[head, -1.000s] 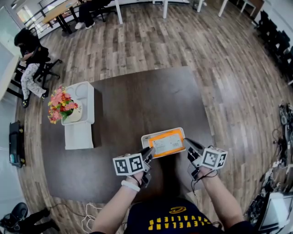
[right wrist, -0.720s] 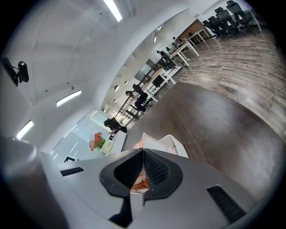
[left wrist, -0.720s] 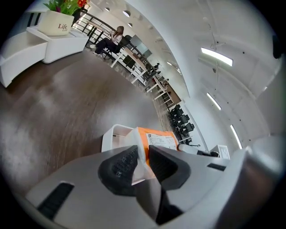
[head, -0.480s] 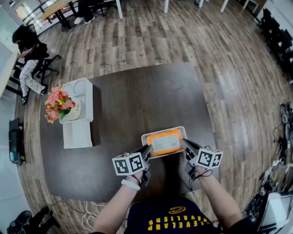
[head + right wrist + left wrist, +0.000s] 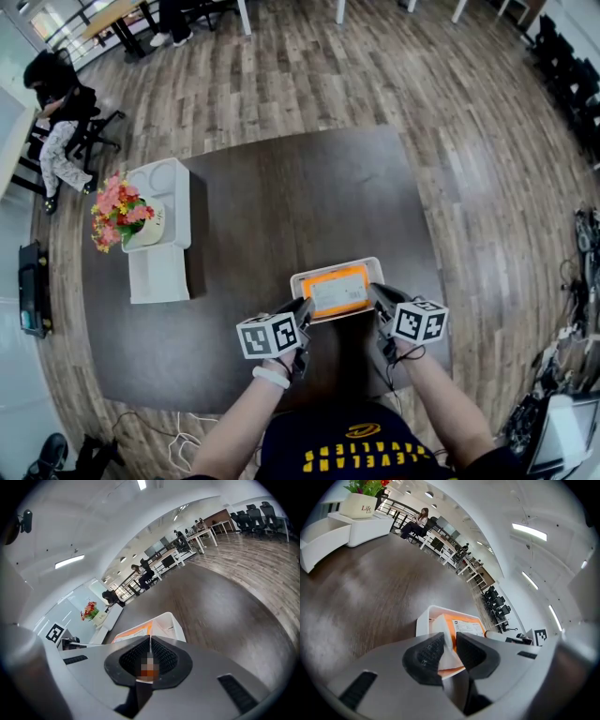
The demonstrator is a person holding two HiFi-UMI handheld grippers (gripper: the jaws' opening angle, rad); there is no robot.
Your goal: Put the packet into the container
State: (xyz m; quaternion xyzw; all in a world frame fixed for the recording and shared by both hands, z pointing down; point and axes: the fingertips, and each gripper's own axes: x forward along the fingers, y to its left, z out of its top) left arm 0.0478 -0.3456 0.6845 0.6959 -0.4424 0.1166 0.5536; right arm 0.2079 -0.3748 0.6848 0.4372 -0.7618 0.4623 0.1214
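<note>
An orange packet point(image 5: 337, 289) with a white label lies over a white rectangular container point(image 5: 299, 279) near the front edge of the dark table point(image 5: 253, 225). My left gripper point(image 5: 302, 315) is shut on the packet's white left edge point(image 5: 446, 648). On the opposite side, my right gripper point(image 5: 377, 302) is shut on the thin right edge of the packet point(image 5: 149, 645). In the left gripper view the orange packet point(image 5: 461, 626) sits inside the container's white rim point(image 5: 423, 618). The right gripper view shows the packet point(image 5: 133, 632) and the container point(image 5: 168, 624) just beyond the jaws.
A long white tray point(image 5: 161, 230) holds a pot of flowers point(image 5: 120, 211) at the table's left. Wooden floor surrounds the table. A seated person point(image 5: 58, 122) is at the far left; chairs and desks stand farther off.
Both grippers and the packet have shifted slightly toward me and lower, with the packet now sitting down into the container. The grips have not changed.
</note>
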